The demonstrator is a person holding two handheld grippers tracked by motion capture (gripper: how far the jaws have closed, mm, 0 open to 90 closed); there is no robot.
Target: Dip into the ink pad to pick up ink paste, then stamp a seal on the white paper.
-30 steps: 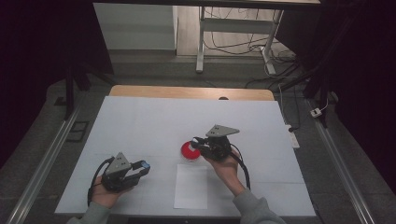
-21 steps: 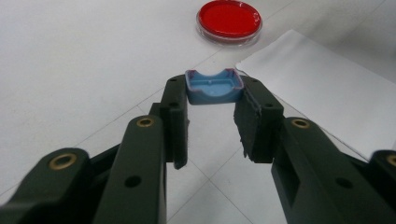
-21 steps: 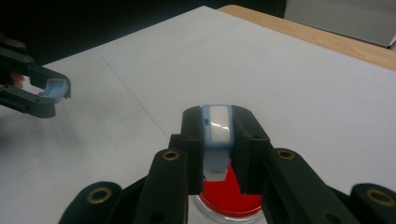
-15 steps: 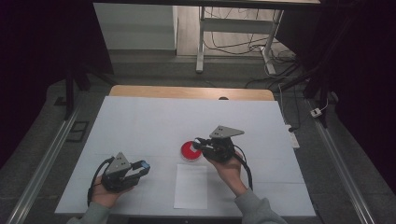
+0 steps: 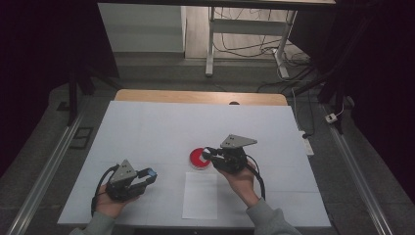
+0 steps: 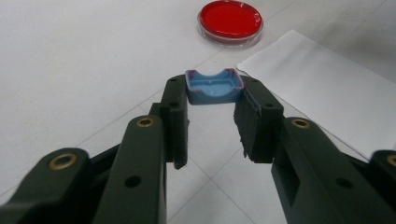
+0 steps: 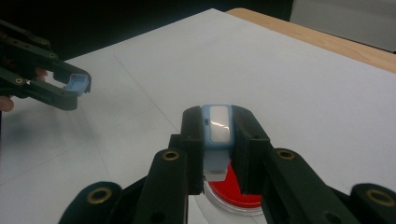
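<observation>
A small blue cap is clamped between the jaws of the left tool, held low at the near left of the surface. A pale-blue rectangular body is clamped in the right tool, directly above the red dish near the middle. A white sheet lies just near of the dish. The two parts are judged already separated and lifted; what is left, bringing them together or setting them down, is not yet begun.
</observation>
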